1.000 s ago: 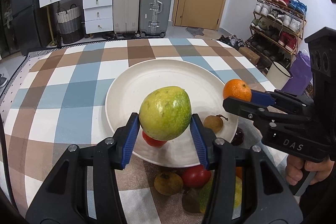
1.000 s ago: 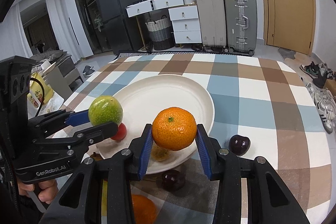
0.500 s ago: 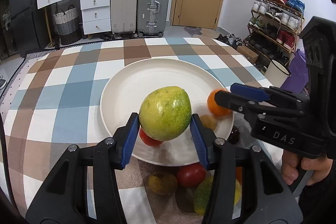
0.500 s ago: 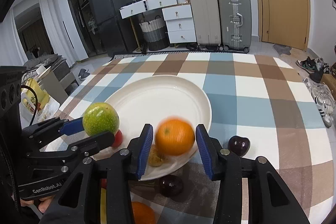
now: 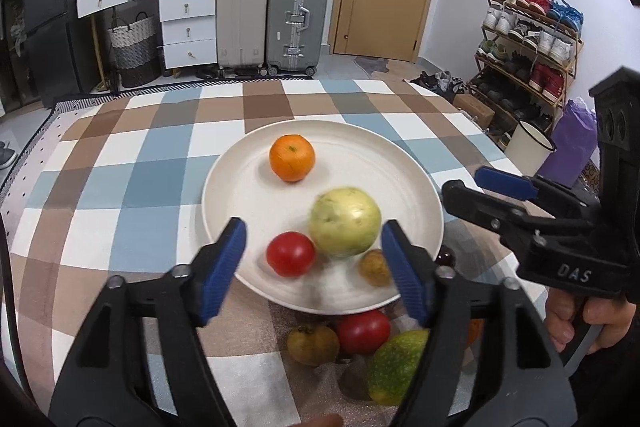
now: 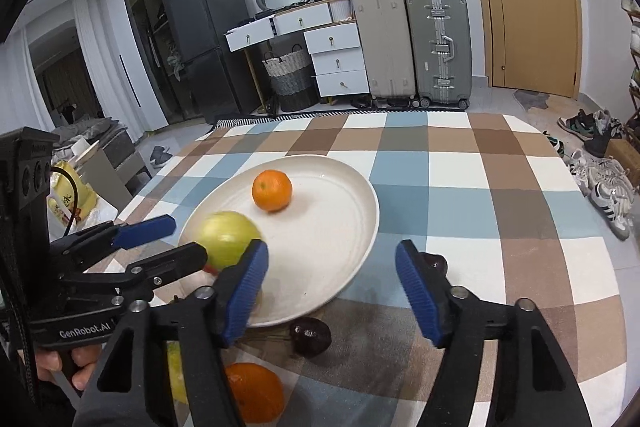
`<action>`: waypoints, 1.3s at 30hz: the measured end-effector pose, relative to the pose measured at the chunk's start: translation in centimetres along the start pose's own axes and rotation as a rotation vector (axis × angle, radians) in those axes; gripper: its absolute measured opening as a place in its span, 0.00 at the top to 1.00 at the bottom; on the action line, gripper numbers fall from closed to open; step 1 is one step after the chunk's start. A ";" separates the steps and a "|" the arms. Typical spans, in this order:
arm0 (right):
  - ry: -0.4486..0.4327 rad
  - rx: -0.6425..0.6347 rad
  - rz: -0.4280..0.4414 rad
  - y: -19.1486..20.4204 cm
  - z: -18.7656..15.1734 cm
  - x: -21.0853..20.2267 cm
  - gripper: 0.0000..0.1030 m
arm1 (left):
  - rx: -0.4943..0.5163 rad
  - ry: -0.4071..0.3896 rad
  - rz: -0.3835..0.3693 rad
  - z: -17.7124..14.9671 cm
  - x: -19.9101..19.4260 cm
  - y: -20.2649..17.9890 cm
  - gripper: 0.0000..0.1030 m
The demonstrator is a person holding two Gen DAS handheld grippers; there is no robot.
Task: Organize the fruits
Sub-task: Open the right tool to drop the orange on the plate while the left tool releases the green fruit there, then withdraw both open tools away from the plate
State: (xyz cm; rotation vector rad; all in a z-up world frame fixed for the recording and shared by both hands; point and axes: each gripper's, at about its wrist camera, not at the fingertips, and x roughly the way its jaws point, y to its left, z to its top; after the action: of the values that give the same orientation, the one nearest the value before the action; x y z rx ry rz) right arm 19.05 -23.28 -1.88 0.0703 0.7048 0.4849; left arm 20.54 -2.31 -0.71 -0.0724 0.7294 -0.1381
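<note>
Where a second ago each gripper clamped a fruit above the plate (image 5: 224, 183), both fruits now lie on it. The left gripper (image 5: 316, 271), jaws opening and apart, has the green fruit (image 5: 345, 221) just beyond its pads, motion-blurred and touched by neither. The right gripper (image 6: 332, 291), jaws also opening, has nothing between them; its orange (image 6: 272, 190) sits toward the plate's far side, stem dimple facing up. The green fruit is near round, so no long axis can be told. The plate rests mid-desk (image 5: 120, 163), closer to the near edge. Only the left view shows the red fruit (image 5: 290, 253) and small brown fruit (image 5: 373, 267) on the plate's near part, plus a cluster at the desk's near edge. Only the right view shows a dark plum (image 6: 310, 335) and another orange (image 6: 256, 397) off the plate.
</note>
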 end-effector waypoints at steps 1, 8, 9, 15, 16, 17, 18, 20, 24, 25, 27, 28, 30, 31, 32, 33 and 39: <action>0.002 0.003 0.002 -0.1 -0.1 -0.1 0.26 | -0.006 -0.003 -0.001 0.0 -0.2 0.1 0.26; -0.021 0.010 0.010 -0.1 -1.0 -1.9 0.03 | -0.019 -0.029 0.041 -0.4 -2.1 0.3 0.03; -0.027 0.010 0.007 -0.1 -1.2 -2.2 0.03 | -0.023 -0.035 0.047 -0.5 -2.4 0.4 0.01; -0.034 -0.008 -0.002 0.3 -2.2 -3.7 0.01 | -0.022 -0.055 0.070 -1.3 -4.1 0.3 0.01; -0.034 -0.013 -0.006 0.4 -2.3 -3.9 0.01 | -0.017 -0.056 0.073 -1.6 -4.3 0.3 0.01; -0.035 -0.017 -0.004 0.5 -2.4 -4.1 0.01 | -0.014 -0.060 0.077 -1.8 -4.5 0.3 0.01; -0.037 -0.022 -0.002 0.6 -2.5 -4.3 0.01 | -0.011 -0.060 0.084 -2.1 -4.7 0.3 0.01; -0.041 -0.028 0.001 0.8 -2.6 -4.7 0.01 | -0.007 -0.057 0.092 -2.5 -4.9 0.3 0.01; -0.041 -0.035 0.017 1.0 -2.7 -5.2 0.01 | -0.011 -0.057 0.095 -3.4 -5.6 0.4 0.01; -0.039 -0.040 0.020 1.1 -2.8 -5.3 0.01 | -0.010 -0.056 0.097 -3.5 -5.7 0.4 0.01; -0.033 -0.049 0.021 1.2 -3.0 -5.3 0.01 | -0.005 -0.054 0.106 -3.8 -6.0 0.3 0.01; -0.030 -0.054 0.023 1.3 -3.1 -5.4 0.01 | -0.003 -0.052 0.108 -4.1 -6.2 0.3 0.01; -0.023 -0.059 0.028 1.2 -3.4 -5.5 0.01 | -0.003 -0.051 0.107 -4.4 -6.4 0.3 0.01; -0.020 -0.062 0.038 1.2 -3.6 -5.6 0.01 | -0.006 -0.050 0.105 -4.5 -6.5 0.4 0.01; -0.014 -0.064 0.044 1.2 -3.6 -5.5 0.01 | -0.009 -0.047 0.100 -4.7 -6.6 0.4 0.01; -0.011 -0.064 0.044 1.1 -3.6 -5.5 0.01 | -0.013 -0.044 0.099 -4.7 -6.5 0.5 0.01; 0.009 -0.066 0.053 0.9 -3.8 -5.3 0.01 | -0.022 -0.033 0.100 -5.8 -6.8 0.8 0.01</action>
State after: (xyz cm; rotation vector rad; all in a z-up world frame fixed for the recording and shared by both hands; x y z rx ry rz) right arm 12.75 -25.30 -1.39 0.0245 0.6961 0.5588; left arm 11.73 -0.59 -0.60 -0.0590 0.7001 -0.0331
